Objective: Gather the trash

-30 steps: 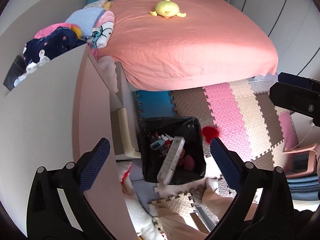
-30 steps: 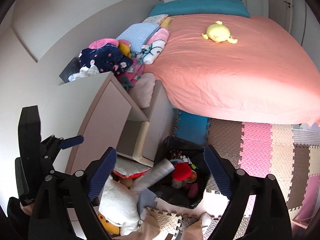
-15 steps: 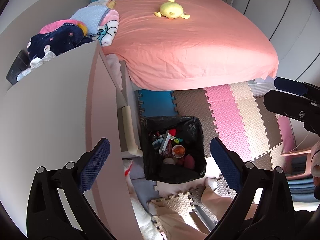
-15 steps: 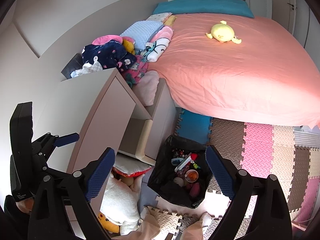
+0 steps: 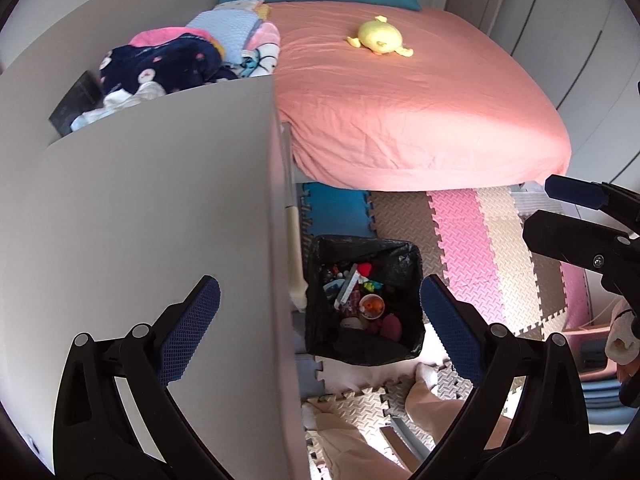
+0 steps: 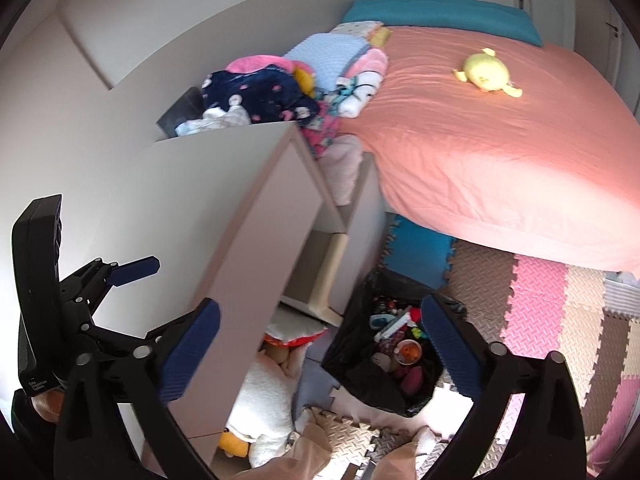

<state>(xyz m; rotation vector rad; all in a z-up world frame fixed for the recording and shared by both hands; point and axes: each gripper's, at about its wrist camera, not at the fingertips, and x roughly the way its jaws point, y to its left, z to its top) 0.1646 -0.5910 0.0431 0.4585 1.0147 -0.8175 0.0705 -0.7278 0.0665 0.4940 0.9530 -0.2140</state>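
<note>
A black bag-lined bin stands on the foam mats beside the cabinet and holds several pieces of trash. Among them are a flat grey box, a red piece and a cup. My left gripper hangs open high above the bin and the cabinet edge, with nothing between its fingers. My right gripper is also high above the bin; its jaws are opening wide and are empty. Each gripper shows at the edge of the other's view, the right gripper and the left gripper.
A pale cabinet fills the left. A bed with a pink sheet carries a yellow plush and piled clothes. Coloured foam mats cover the floor. Plush toys lie under the cabinet. A person's legs stand below.
The grey box and the red piece, falling a second ago, now lie in the bin. Both grippers have shifted sideways over the cabinet, and the right jaws have widened a little.
</note>
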